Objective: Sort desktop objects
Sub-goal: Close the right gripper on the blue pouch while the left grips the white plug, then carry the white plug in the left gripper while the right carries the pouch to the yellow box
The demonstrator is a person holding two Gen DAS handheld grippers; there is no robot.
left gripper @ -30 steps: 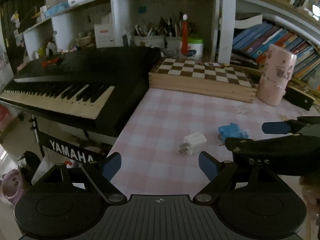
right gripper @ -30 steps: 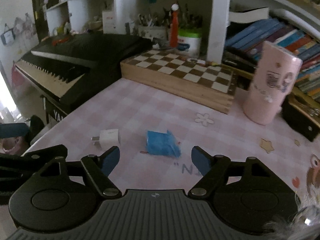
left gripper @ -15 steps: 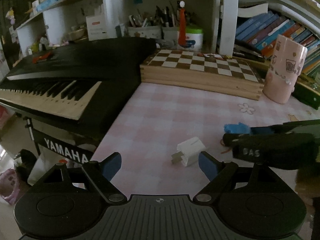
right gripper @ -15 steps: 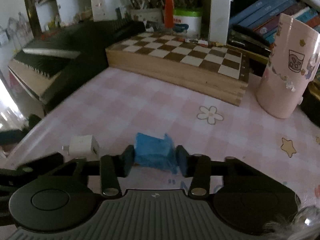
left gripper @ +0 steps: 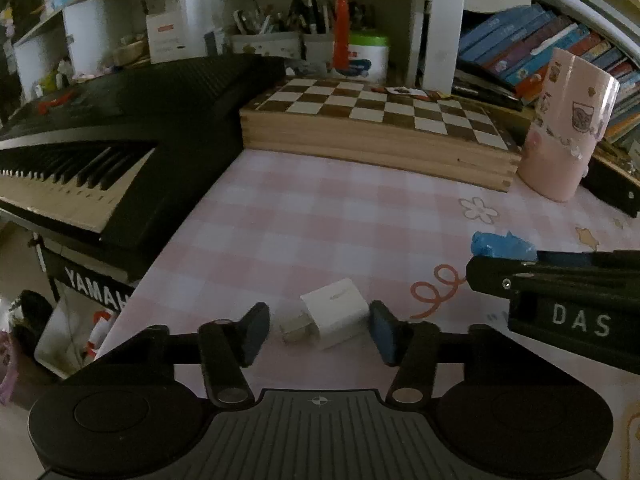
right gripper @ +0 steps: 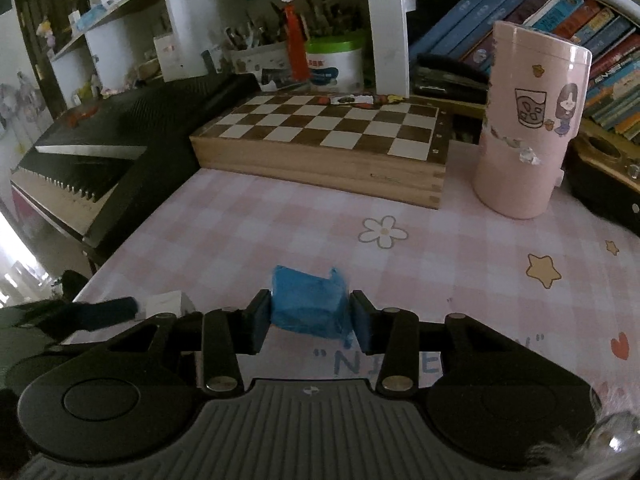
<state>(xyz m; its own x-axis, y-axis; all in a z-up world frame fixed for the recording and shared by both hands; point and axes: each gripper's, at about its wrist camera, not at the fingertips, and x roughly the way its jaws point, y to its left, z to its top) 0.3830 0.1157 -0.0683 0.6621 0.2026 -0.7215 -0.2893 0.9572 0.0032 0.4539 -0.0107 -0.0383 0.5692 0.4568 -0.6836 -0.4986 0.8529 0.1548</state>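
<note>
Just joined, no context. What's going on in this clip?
A person is sorting small things on a pink checked desk with a handheld tool in each hand. The right tool is shut on a blue packet. The left tool is closing around a white charger plug, which lies between its fingers, not gripped yet. A chessboard and pink cup stand behind.

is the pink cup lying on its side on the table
No, the pink cup stands upright on the checked tablecloth, just right of the wooden chessboard box.
</note>
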